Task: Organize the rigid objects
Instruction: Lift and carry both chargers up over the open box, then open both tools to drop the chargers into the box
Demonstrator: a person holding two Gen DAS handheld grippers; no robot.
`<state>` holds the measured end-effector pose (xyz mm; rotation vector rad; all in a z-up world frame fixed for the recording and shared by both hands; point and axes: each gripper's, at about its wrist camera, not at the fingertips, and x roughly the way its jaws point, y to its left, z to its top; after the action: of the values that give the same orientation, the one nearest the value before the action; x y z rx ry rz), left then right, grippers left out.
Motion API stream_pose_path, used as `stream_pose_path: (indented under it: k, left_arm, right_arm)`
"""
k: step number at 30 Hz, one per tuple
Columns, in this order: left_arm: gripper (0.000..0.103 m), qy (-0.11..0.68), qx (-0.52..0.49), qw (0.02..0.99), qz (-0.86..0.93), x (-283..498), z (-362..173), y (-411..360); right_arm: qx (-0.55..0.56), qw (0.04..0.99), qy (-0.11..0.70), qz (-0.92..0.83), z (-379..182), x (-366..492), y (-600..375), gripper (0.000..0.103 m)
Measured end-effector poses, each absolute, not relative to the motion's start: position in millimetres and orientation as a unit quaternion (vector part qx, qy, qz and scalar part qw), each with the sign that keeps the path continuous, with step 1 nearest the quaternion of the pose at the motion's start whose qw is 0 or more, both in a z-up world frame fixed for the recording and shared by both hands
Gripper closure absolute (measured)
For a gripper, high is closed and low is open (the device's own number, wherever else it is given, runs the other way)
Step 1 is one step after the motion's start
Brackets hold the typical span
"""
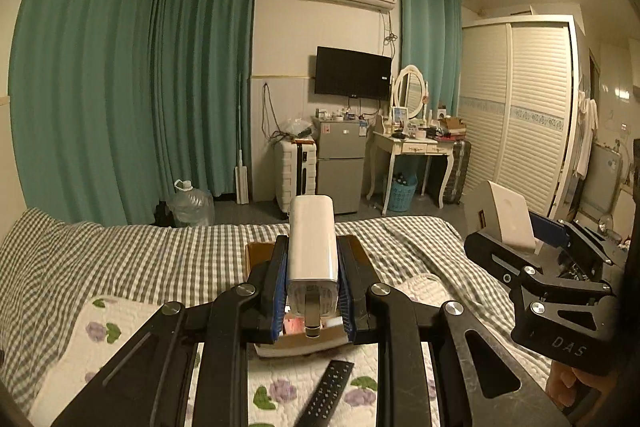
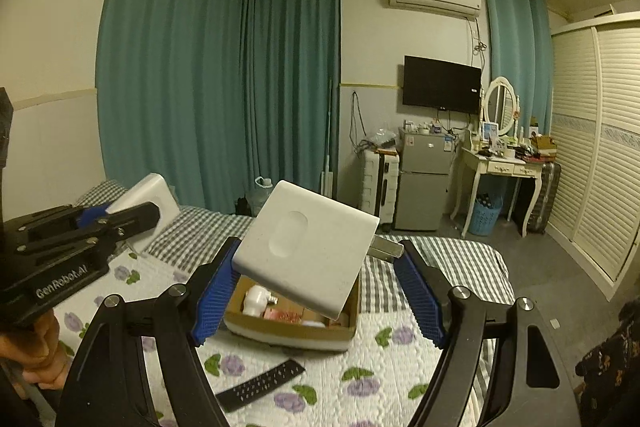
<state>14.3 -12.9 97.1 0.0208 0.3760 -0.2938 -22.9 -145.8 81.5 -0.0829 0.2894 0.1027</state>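
Note:
My left gripper [image 1: 312, 243] is shut on a narrow white plug adapter [image 1: 311, 223], whose metal prong points back toward the camera. It hangs above an open cardboard box [image 1: 256, 255] on the bed. My right gripper [image 2: 319, 243] stands wide and is shut on a flat square white charger [image 2: 308, 247]. One edge of the charger rests on the left blue pad, and its metal prong is against the right finger. The box [image 2: 288, 331] lies just below it, with a small white item and other bits inside. Each gripper shows in the other's view, the right [image 1: 516, 239] and the left [image 2: 120, 215].
A black remote control [image 2: 260, 383] lies on the floral quilt [image 2: 384, 355] in front of the box. The bed has a grey checked sheet [image 1: 160, 251]. A hand [image 2: 36, 347] holds the left gripper's handle. A fridge, suitcase, dressing table and wardrobe stand beyond the bed.

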Motion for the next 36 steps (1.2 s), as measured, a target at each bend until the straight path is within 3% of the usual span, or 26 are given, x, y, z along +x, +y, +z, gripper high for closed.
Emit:
stream_pose_path:
  k: [18,36]
  left_arm:
    - [0.081,0.243,0.013,0.959,-0.143,139,31,-26]
    - [0.081,0.363,0.021,0.918,-0.16,247,-78,-41]
  right_arm:
    - [-0.061,0.979,0.185,0.057,28,94,-134,0.027]
    - [-0.071,0.946,0.307,0.075,-95,232,-153,0.027]
